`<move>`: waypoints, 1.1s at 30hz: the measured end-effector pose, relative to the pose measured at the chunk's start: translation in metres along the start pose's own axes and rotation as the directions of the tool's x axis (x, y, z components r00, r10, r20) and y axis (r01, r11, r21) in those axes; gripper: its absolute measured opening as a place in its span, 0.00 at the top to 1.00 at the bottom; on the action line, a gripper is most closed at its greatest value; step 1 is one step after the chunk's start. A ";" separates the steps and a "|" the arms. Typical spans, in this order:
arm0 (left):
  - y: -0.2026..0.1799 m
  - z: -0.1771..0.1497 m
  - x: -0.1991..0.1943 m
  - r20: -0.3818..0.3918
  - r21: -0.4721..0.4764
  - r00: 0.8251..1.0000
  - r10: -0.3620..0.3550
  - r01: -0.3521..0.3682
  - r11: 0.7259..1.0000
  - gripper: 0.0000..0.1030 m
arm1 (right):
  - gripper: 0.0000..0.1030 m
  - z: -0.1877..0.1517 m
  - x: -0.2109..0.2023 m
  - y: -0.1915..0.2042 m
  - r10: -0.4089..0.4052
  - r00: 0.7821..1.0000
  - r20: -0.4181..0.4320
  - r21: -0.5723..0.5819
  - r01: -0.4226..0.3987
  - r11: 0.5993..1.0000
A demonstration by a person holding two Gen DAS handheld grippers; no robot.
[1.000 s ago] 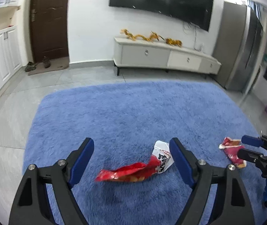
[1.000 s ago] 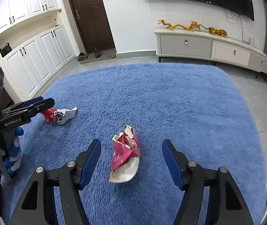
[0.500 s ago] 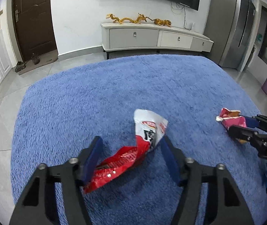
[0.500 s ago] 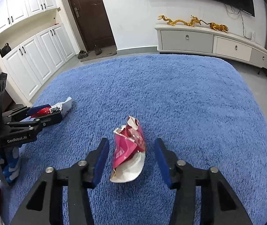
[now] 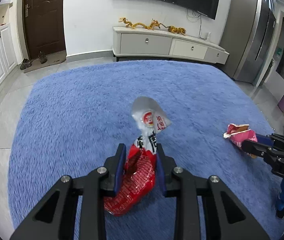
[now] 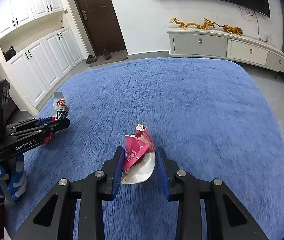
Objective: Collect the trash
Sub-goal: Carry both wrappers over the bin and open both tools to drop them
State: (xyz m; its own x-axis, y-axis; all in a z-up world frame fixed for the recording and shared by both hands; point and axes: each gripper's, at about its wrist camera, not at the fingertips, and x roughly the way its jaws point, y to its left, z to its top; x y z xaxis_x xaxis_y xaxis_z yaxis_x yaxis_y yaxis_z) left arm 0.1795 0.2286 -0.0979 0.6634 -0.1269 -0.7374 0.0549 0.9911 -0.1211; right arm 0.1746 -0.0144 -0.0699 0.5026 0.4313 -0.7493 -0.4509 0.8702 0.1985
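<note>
My left gripper (image 5: 140, 150) is shut on a red and white snack bag (image 5: 142, 164) and holds it above the blue rug (image 5: 82, 104); the bag's white top stands up past the fingertips. The same bag shows in the right wrist view (image 6: 60, 108), in the left gripper (image 6: 62, 123). My right gripper (image 6: 140, 153) is shut on a crumpled pink and white wrapper (image 6: 139, 154), lifted off the rug (image 6: 202, 110). That wrapper (image 5: 238, 134) and the right gripper (image 5: 249, 143) also show at the right of the left wrist view.
A white TV cabinet (image 5: 168, 44) with golden dragon figures stands against the far wall under a TV. White cupboards (image 6: 42, 60) line the left wall beside a brown door (image 6: 98, 16), with shoes on a mat. A grey fridge (image 5: 247, 36) stands at the right.
Both grippers have closed on their pieces of trash and lifted them off the rug. One second ago both were open with the bags lying between the fingers.
</note>
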 end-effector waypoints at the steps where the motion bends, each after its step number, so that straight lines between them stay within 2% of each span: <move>1: -0.003 -0.003 -0.005 0.008 0.001 1.000 -0.006 0.006 1.000 0.74 | 0.74 -0.003 -0.005 -0.001 -0.001 1.000 0.003 0.004 0.001 1.000; 11: -0.045 -0.028 -0.044 0.055 0.027 0.996 -0.075 0.074 0.997 0.74 | 0.76 -0.034 -0.058 -0.014 -0.035 0.999 0.031 0.055 0.033 0.998; 21: -0.099 -0.038 -0.087 0.104 0.092 0.984 -0.144 0.135 0.987 0.75 | 0.79 -0.054 -0.116 -0.022 -0.060 0.992 0.109 0.096 0.050 0.994; 33: -0.183 -0.025 -0.122 0.138 0.185 0.960 -0.242 0.215 0.959 0.75 | 0.79 -0.072 -0.197 -0.049 -0.127 0.962 0.241 0.172 0.086 0.981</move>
State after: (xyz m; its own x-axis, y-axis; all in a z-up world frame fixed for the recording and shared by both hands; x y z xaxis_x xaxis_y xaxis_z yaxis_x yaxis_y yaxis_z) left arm 0.0699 0.0619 -0.0030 0.7270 -0.3562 -0.5870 0.3336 0.9305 -0.1515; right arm 0.0449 -0.1592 0.0228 0.7186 0.3619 -0.5938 -0.2722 0.9322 0.2387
